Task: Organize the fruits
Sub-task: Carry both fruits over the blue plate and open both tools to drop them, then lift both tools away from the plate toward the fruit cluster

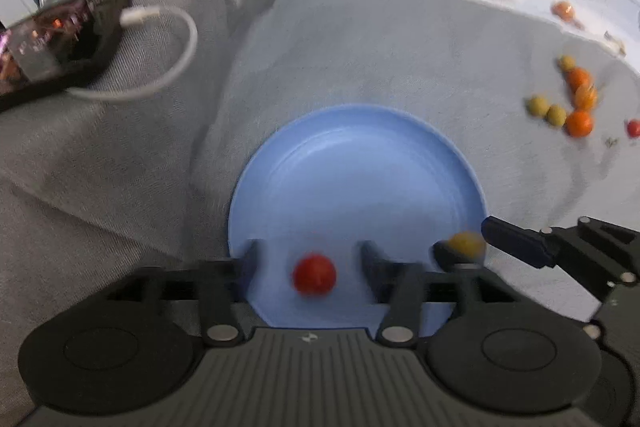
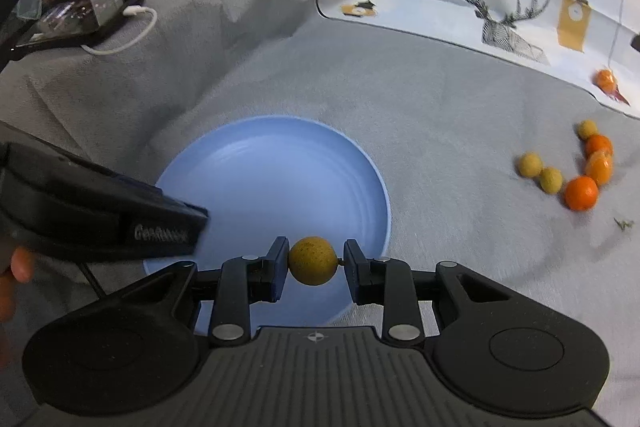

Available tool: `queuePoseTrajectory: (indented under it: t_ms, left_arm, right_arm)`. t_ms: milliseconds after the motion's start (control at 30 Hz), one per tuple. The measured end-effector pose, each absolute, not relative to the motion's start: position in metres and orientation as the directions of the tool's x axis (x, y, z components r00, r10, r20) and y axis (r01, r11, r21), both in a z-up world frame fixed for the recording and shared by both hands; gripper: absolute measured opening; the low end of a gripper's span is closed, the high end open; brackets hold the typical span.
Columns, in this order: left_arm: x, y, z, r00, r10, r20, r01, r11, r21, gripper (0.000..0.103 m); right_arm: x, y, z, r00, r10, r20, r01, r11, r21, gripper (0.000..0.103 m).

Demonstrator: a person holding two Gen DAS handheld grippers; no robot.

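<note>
The right gripper point(image 2: 316, 263), jaws slightly parted with the yellow-brown fruit point(image 2: 312, 260) between them, is directly above the blue plate point(image 2: 280, 167); the open left gripper point(image 1: 308, 263) straddles a red fruit point(image 1: 314, 274)

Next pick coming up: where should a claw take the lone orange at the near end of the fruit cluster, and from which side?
Grip the orange across its round middle, coming straight down from above. Its near and right sides lie bare on the grey cloth; a yellow-green fruit sits close on its left, so set the fingers near-to-far.
</note>
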State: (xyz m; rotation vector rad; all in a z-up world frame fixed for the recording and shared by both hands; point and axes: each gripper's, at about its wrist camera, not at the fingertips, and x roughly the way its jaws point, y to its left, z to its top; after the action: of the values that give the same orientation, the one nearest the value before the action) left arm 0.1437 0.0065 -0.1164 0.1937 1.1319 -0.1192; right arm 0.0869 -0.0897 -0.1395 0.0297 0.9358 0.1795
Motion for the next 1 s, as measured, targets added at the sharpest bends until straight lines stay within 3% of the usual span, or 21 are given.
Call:
queuePoseTrajectory:
  t_ms: [67, 133, 233, 533, 1000]
  left_arm:
    - [0.137, 0.008, -0.105, 0.461, -0.021, -0.887, 0.198, 0.977, 0.081, 0.102]
    - [0.129, 0.009, -0.096, 0.483, -0.035, -0.875, 0.210, 0.975, 0.076, 0.103]
    - [0.114, 0.009, -0.089, 0.470, -0.046, -0.881, 0.229, 0.971, 0.072, 0.103]
    - [0.043, 0.025, -0.071, 0.462, -0.031, -0.886, 0.203, 0.976, 0.072, 0.103]
    - [-0.027, 0.030, -0.017, 0.585, -0.028, -0.810, 0.160, 0.984, 0.082, 0.103]
  right_arm:
    - [0.087, -0.092, -0.135, 0.589, 0.155, -0.793, -0.139, 0.986, 0.090, 0.057]
    - [0.082, -0.096, -0.127, 0.607, 0.147, -0.781, -0.126, 0.988, 0.088, 0.082]
    - [0.062, -0.101, -0.114, 0.623, 0.132, -0.771, -0.135, 0.989, 0.060, 0.090]
    - [-0.019, -0.108, -0.086, 0.643, 0.092, -0.760, -0.103, 0.994, 0.032, 0.099]
    - [-0.094, -0.106, -0.039, 0.767, 0.029, -0.641, -0.056, 0.998, -0.022, 0.102]
